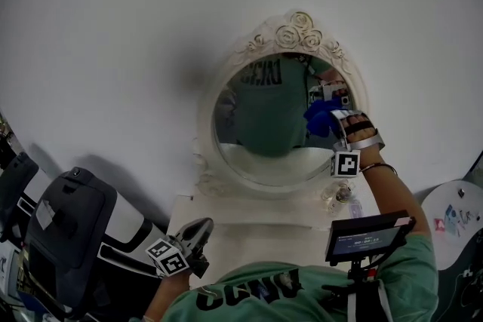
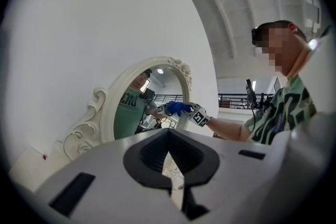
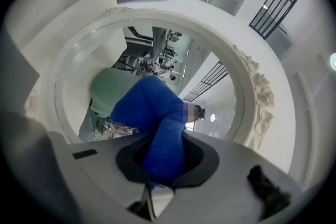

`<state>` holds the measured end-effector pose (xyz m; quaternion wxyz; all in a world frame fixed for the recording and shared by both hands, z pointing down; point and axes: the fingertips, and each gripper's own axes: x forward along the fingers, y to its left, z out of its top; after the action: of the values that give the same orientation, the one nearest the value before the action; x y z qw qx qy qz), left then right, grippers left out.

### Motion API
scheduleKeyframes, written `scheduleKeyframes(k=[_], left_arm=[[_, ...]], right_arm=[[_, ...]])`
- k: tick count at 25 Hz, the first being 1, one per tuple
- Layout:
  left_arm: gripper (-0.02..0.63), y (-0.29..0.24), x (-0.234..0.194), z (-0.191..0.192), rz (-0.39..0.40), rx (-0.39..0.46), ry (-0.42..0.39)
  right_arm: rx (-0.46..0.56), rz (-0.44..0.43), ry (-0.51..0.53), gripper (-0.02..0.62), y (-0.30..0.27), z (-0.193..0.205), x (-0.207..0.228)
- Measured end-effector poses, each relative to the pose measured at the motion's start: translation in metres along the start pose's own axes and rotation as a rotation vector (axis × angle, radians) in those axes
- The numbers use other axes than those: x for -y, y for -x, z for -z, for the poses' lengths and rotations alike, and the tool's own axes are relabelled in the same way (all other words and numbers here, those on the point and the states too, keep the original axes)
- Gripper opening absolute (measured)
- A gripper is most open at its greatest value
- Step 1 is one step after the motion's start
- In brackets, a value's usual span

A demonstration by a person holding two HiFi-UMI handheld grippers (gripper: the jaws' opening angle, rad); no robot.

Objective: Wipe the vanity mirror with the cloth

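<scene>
Right gripper (image 3: 164,165) jaws pinched the blue cloth (image 3: 149,110), free end bunched forward so that it, not the jaws, met the mirror (image 1: 264,158) glass on its right side; contact looked likely, not certain. Left gripper (image 1: 200,231) jaws were pressed together on nothing, held low and near at the left by the vanity top (image 1: 256,234), probably parked out of the way since wiping needs one tool. Count: one cloth, one mirror, two grippers, one in use.
</scene>
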<state>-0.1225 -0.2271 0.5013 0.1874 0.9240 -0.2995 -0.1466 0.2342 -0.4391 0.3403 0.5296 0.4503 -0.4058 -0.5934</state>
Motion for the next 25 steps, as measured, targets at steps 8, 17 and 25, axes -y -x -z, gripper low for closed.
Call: scheduleKeyframes(k=[8,17,25], left_arm=[[0.000,0.002,0.002,0.001,-0.004,0.005,0.009],[0.000,0.032,-0.005,-0.003,-0.073,0.040,0.009],[0.000,0.083,-0.017,-0.013,-0.180,0.098,0.004]], right_arm=[[-0.113,-0.046,-0.031,0.051,0.009,0.050,-0.014],[0.267,0.080,-0.025,0.051,-0.009,-0.160,0.050],[0.455,0.077,-0.018,0.051,-0.037,-0.313,0.070]])
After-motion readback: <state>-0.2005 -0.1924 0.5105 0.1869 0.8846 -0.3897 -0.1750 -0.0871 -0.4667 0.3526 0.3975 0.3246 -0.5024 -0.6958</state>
